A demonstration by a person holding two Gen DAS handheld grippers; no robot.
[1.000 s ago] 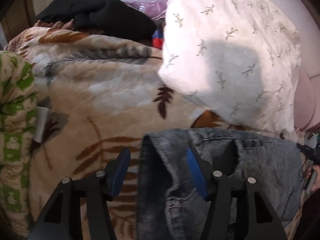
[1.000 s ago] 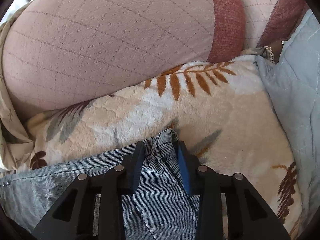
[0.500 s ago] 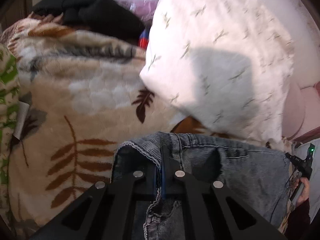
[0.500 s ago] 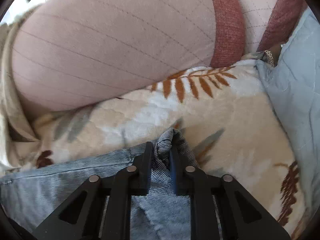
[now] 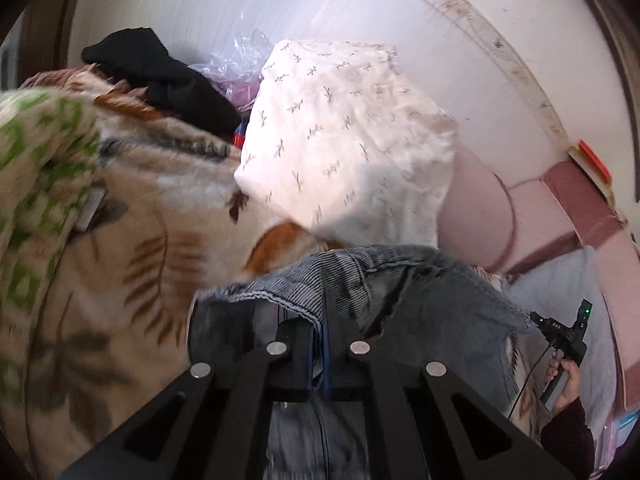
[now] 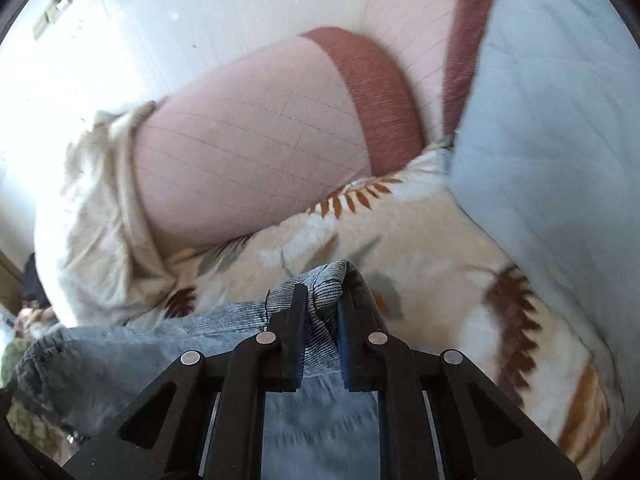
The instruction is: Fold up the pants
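The blue-grey denim pants (image 5: 432,312) hang lifted off the leaf-patterned blanket (image 5: 132,248), held at the waistband by both grippers. My left gripper (image 5: 318,322) is shut on the left end of the waistband, fabric pinched between its blue pads. In the right wrist view my right gripper (image 6: 322,304) is shut on a bunched corner of the pants (image 6: 328,280), the rest of the denim trailing down and left. The right hand with its gripper body (image 5: 568,340) shows at the far right of the left wrist view.
A white leaf-print pillow (image 5: 344,140) and a pink bolster (image 6: 248,160) lie just beyond the pants. A black garment (image 5: 160,76) and a plastic bag (image 5: 236,64) sit at the back left. A green-patterned blanket (image 5: 36,184) is left, a pale blue quilt (image 6: 552,120) right, a white wall behind.
Both grippers closed on the waistband corners, then rose and tilted upward, lifting the pants off the blanket. More wall and pillow now show in both views.
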